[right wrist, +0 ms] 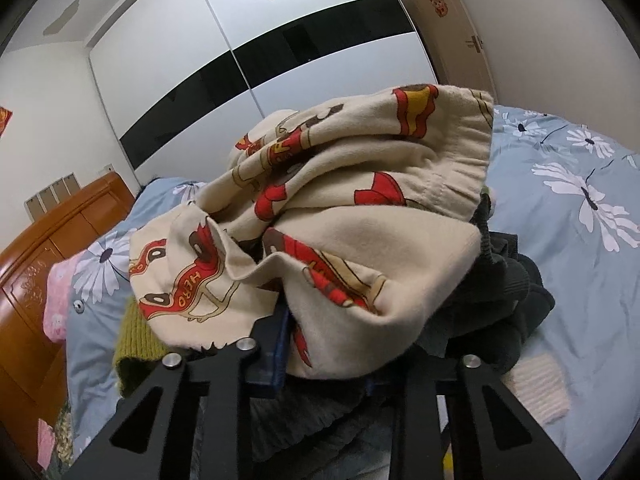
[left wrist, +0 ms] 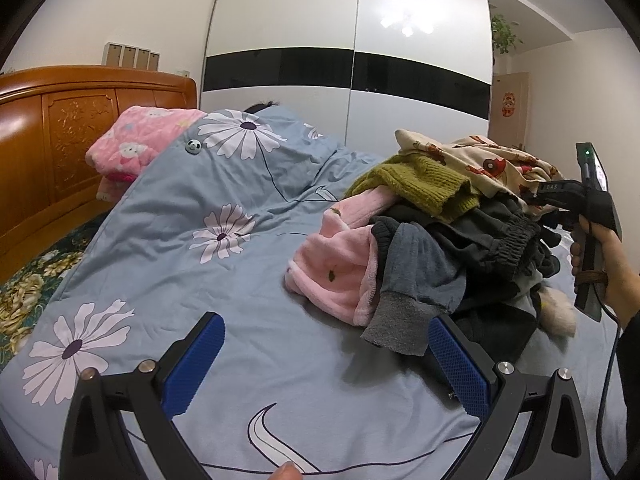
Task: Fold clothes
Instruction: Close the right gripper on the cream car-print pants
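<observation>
One pile of clothes lies on the bed. Right gripper: jaws clenched on the cream printed garment topping the pile. Left gripper: jaws released, empty, pile just beyond its right pad.

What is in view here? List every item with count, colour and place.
cartoon-print garment: one, cream and red, top of the pile
knit sweater: one, olive, under it
fleece garment: one, pink, pile's left side
dark garments: several, grey, pile's front
duvet: one, blue with daisies, under the pile
quilt: one, pink, by the headboard
headboard: one, brown wood, left
wardrobe: one, white with a black band, behind
left gripper: open, above the duvet
right gripper: closed on the cartoon-print garment
right hand: holds its handle
</observation>
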`<state>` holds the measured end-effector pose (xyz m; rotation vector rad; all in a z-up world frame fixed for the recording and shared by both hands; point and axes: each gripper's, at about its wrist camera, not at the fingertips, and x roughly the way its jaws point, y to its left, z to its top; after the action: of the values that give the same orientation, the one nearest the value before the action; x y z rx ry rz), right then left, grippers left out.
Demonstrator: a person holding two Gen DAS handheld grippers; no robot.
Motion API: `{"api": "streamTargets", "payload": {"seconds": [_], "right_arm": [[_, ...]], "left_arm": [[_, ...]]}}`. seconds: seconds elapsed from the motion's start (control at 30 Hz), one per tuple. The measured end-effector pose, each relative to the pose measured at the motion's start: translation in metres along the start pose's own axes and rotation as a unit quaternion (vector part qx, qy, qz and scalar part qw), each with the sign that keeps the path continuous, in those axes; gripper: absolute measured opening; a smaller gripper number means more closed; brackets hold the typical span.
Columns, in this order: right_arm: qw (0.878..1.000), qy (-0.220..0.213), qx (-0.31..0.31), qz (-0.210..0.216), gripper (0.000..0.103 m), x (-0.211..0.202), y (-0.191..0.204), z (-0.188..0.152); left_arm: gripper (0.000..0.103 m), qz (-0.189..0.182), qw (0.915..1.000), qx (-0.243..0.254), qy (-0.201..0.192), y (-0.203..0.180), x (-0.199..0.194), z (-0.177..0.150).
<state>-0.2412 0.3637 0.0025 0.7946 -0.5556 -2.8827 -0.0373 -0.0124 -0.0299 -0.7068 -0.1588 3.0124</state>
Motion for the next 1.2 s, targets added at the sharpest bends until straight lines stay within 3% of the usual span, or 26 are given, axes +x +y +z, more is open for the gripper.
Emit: {"api": "streamTargets", "payload": {"seconds": [0.2,0.37,0.6,0.77,0.83,0.97,1.2], "right_arm": [[1.000,-0.006,0.000,-0.013,0.019,-0.010,0.010,-0.002],[1.000,0.001,-0.003,-0.026,0.017,0.007,0.046,0.010],[0.999,0.015,0.036,-0.027,0.024,-0.006,0.030,0.015],[0.999,0.003,0.020,-0.033,0.024,-0.027,0.028,0.020],[0.999,0.002,0.019,-0.032,0.022,-0.030,0.030,0.022],[1.000,-0.001,0.012,-0.026,0.006,-0.034,0.032,0.022],[0.999,-0.030,0.003,-0.039,0.004,-0.040,0.044,0.021]], "left_arm": [[0.103,0.000,0.9999,-0.012,-0.003,0.006,-0.002,0.003],[0.103,-0.003,0.9997,-0.025,-0.006,0.012,-0.004,0.005],[0.103,-0.004,0.9997,-0.024,-0.006,0.011,-0.005,0.004],[0.103,-0.008,0.9998,-0.017,-0.008,0.007,-0.007,0.004],[0.103,-0.008,0.9998,-0.015,-0.008,0.006,-0.007,0.004],[0.103,-0.007,0.9999,-0.014,-0.008,0.005,-0.007,0.004],[0.103,-0.003,0.9998,-0.018,-0.007,0.009,-0.005,0.005]]}}
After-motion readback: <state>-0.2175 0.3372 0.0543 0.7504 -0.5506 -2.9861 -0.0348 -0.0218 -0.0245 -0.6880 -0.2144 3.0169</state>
